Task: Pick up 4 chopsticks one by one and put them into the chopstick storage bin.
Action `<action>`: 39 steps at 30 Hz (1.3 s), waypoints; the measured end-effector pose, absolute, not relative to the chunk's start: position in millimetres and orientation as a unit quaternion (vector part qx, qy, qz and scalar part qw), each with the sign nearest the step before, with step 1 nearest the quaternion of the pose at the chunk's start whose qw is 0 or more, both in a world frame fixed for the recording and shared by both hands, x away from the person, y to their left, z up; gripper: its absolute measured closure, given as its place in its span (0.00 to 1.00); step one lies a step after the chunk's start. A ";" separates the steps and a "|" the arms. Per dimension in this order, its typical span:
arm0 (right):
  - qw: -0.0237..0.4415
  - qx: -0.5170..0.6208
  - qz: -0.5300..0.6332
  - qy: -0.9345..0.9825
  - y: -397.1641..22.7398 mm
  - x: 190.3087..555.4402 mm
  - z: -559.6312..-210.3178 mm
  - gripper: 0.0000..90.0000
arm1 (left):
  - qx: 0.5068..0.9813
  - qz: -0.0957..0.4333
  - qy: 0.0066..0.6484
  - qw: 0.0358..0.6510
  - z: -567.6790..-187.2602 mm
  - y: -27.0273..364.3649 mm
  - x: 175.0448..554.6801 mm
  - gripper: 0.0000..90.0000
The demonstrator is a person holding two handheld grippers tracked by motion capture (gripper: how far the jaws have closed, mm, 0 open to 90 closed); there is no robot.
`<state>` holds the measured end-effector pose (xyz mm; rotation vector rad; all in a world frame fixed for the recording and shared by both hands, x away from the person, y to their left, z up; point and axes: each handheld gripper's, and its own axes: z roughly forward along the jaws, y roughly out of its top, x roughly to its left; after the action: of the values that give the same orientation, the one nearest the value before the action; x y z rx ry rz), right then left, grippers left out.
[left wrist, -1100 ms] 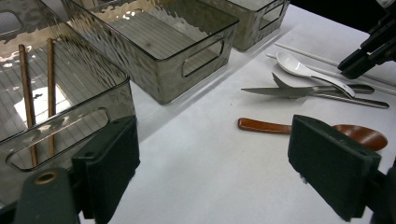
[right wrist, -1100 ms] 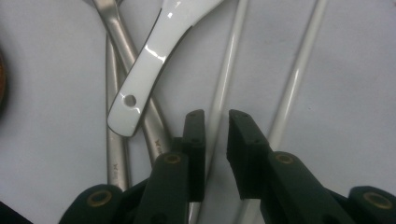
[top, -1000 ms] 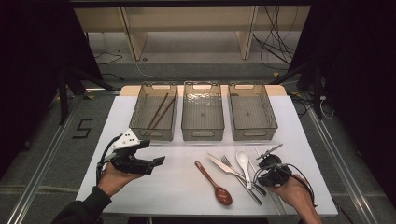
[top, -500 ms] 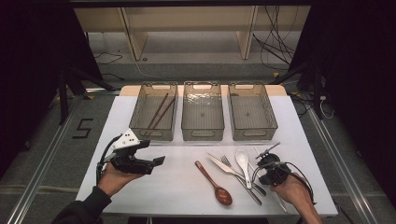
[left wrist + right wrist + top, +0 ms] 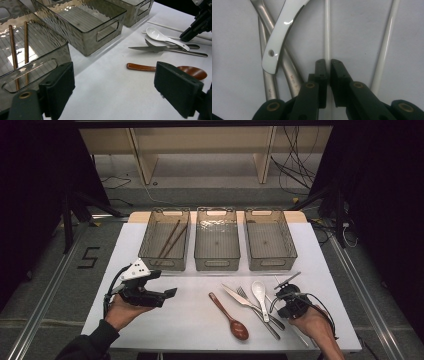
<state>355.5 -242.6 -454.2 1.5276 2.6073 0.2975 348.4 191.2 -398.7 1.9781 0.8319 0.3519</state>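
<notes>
My right gripper [image 5: 328,62] points down at the table and is shut on a thin white chopstick [image 5: 327,30]. A second white chopstick [image 5: 387,45] lies free to its right. A white ceramic spoon [image 5: 284,22] rests across two metal handles [image 5: 268,82] just to the left. In the high view the right gripper [image 5: 284,294] sits at the near right, beside the knife [image 5: 240,296], fork [image 5: 255,307] and white spoon [image 5: 260,295]. A brown wooden spoon [image 5: 230,316] lies left of them. My left gripper [image 5: 117,90] hovers open over the table's left side, with nothing between its pads.
Three clear grey bins stand in a row at the back: the left bin [image 5: 150,255] holds two brown chopsticks [image 5: 170,240]; the middle bin [image 5: 216,262] and the right bin [image 5: 272,262] hold nothing. The table's front edge is close to both hands.
</notes>
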 end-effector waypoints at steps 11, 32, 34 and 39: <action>0.053 0.489 0.081 0.867 -239.7 358.0 -453.3 0.95 | 0.805 0.144 0.338 0.466 -398.5 191.1 348.3 0.18; 0.068 0.510 0.169 0.841 -261.0 355.3 -426.1 0.95 | 0.804 0.146 0.337 0.468 -397.9 192.1 348.4 0.18; 0.066 0.509 0.185 0.838 -261.8 355.1 -422.5 0.95 | 0.804 0.146 0.338 0.468 -397.8 192.1 348.4 0.18; 0.059 0.502 0.202 0.839 -260.6 354.8 -423.6 0.96 | 0.804 0.145 0.337 0.468 -397.8 192.0 348.4 0.18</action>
<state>354.8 -260.6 -423.6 1.5201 2.5416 0.6104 348.4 192.0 -397.8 1.9709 0.8273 0.3558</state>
